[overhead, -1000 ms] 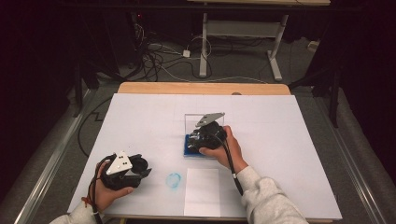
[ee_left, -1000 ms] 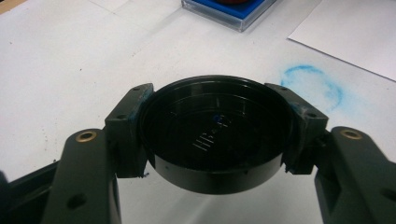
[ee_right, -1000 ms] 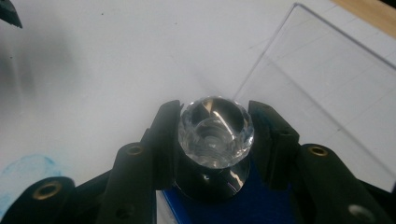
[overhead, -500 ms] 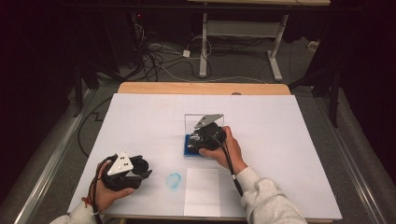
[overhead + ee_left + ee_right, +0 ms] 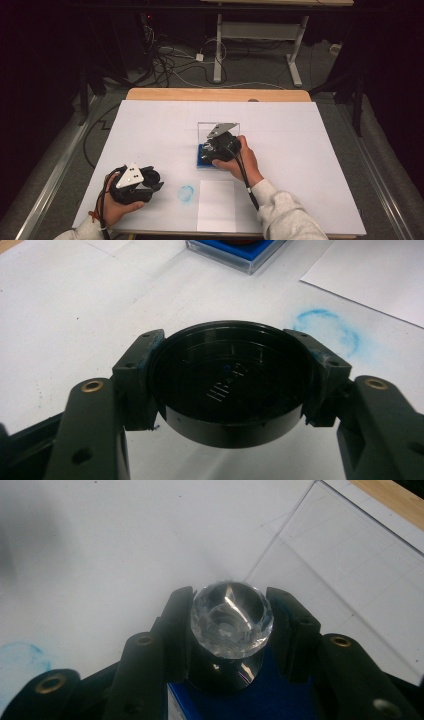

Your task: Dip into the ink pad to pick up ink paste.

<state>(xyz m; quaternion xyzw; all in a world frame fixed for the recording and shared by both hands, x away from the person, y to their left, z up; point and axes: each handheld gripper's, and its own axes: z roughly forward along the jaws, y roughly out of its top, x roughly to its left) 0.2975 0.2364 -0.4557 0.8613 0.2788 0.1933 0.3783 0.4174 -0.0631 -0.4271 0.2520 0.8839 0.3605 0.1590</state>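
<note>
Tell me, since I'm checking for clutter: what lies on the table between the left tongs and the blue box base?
Between the left tongs and the blue box base, the high view shows a smudged blue ring mark on bare white table.

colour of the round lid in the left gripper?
Black, glossy. The lid shows best in the left gripper view, clamped in the left gripper.

A black round lid (image 5: 227,382) is showing faint pale lines inside; a clear faceted knob (image 5: 231,618) is glinting above a blue base (image 5: 204,156) — and a smudged blue ring (image 5: 186,193) is marking the white table (image 5: 150,125) near its front edge.
</note>
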